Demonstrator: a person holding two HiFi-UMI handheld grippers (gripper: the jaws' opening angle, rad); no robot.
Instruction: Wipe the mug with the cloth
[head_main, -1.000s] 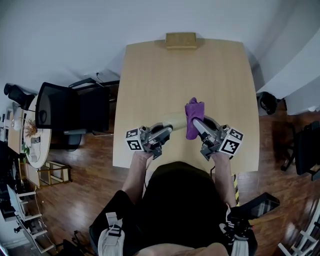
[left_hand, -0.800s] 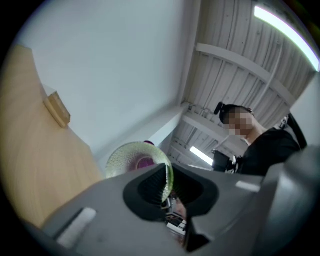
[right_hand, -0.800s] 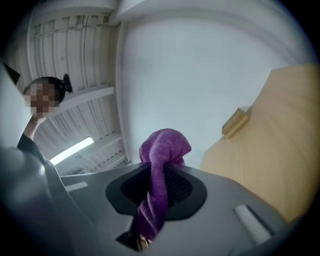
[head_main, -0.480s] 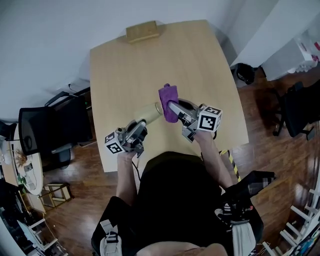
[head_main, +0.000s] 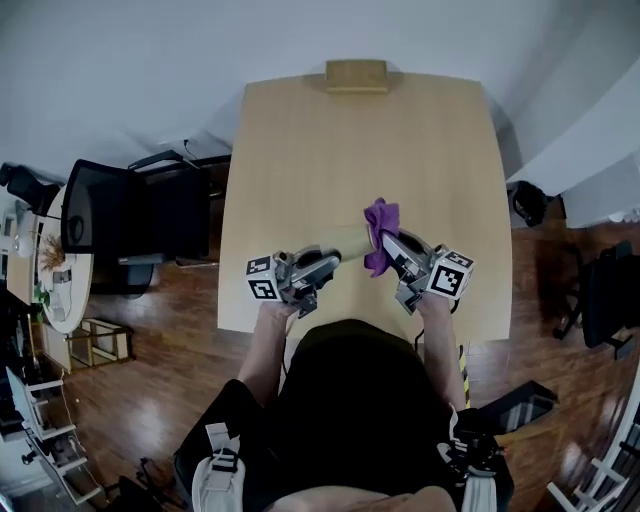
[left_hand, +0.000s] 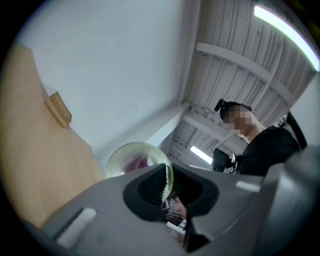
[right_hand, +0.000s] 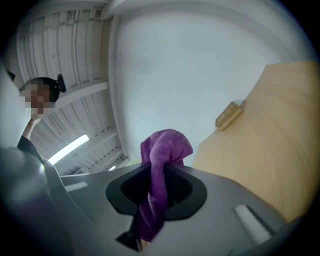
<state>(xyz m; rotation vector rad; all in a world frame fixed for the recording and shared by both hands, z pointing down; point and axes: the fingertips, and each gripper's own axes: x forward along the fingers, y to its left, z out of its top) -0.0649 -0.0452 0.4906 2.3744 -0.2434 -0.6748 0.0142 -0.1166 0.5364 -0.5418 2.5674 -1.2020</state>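
Observation:
A pale green mug (head_main: 343, 243) is held on its side over the table's near edge. My left gripper (head_main: 327, 262) is shut on the mug's rim (left_hand: 142, 151). Its jaws have just eased open a little, and the rim is still pinched between them. My right gripper (head_main: 390, 247) is shut on a purple cloth (head_main: 380, 222). The cloth bunches up out of the jaws against the mug's far end. In the right gripper view the cloth (right_hand: 164, 150) hangs through the jaws and hides most of the mug.
The light wooden table (head_main: 300, 140) carries a small wooden block (head_main: 356, 76) at its far edge. A black office chair (head_main: 130, 215) stands left of the table. The floor around is dark wood. A person's arms and dark top fill the bottom of the head view.
The head view swung aside and came back. My right gripper has sunk a little with the cloth, closer to the mug. My left gripper holds the mug about where it was.

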